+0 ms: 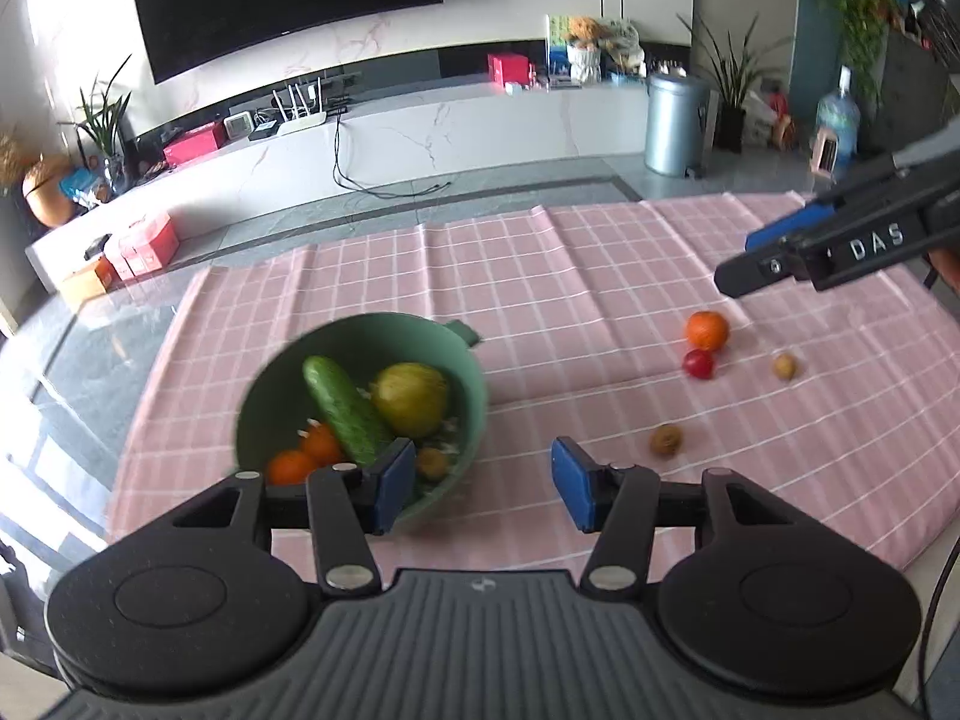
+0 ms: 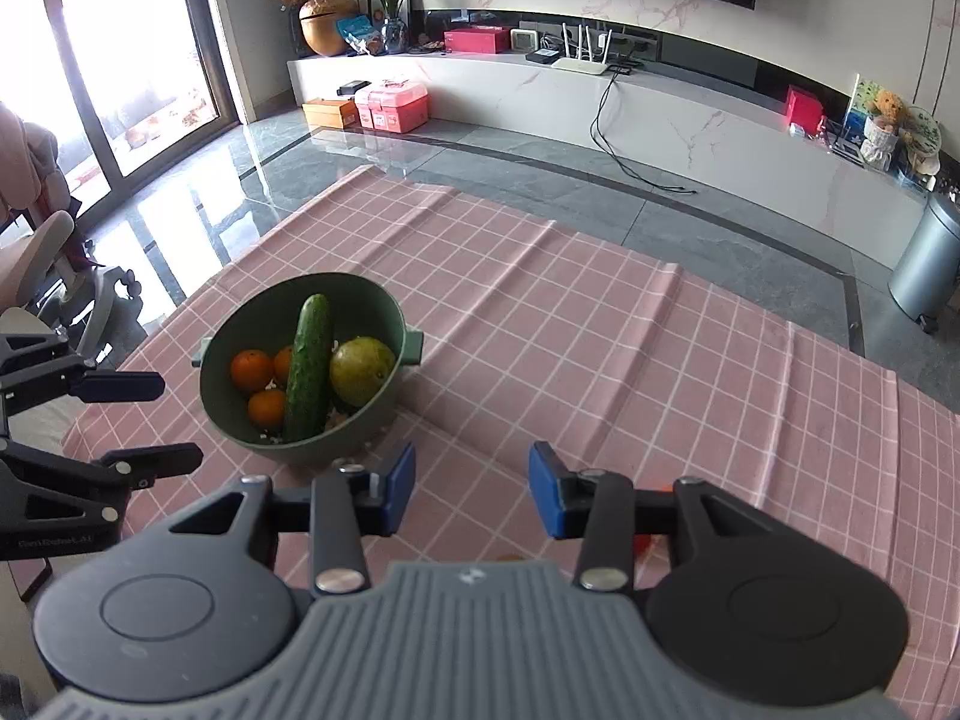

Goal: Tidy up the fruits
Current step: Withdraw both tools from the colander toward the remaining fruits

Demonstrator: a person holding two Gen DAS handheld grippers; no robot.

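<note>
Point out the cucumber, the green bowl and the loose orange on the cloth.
cucumber (image 2: 309,369), right wrist view, mid-body.
green bowl (image 2: 240,414), right wrist view, near inner wall.
loose orange (image 1: 707,330), left wrist view, centre of fruit.

My left tongs (image 1: 483,483) hang over the pink checked cloth (image 1: 540,276) on the worktop, blue pads apart with nothing between them. Green bowl (image 1: 468,372) just past the left pad: cucumber (image 1: 339,411), yellow-green fruit (image 1: 411,399), two oranges (image 1: 306,456). Loose on the cloth: orange (image 1: 707,330) touching a small red fruit (image 1: 698,364), two brown ones (image 1: 666,440) apart. My right tongs (image 1: 744,264) reach in at upper right.
</note>
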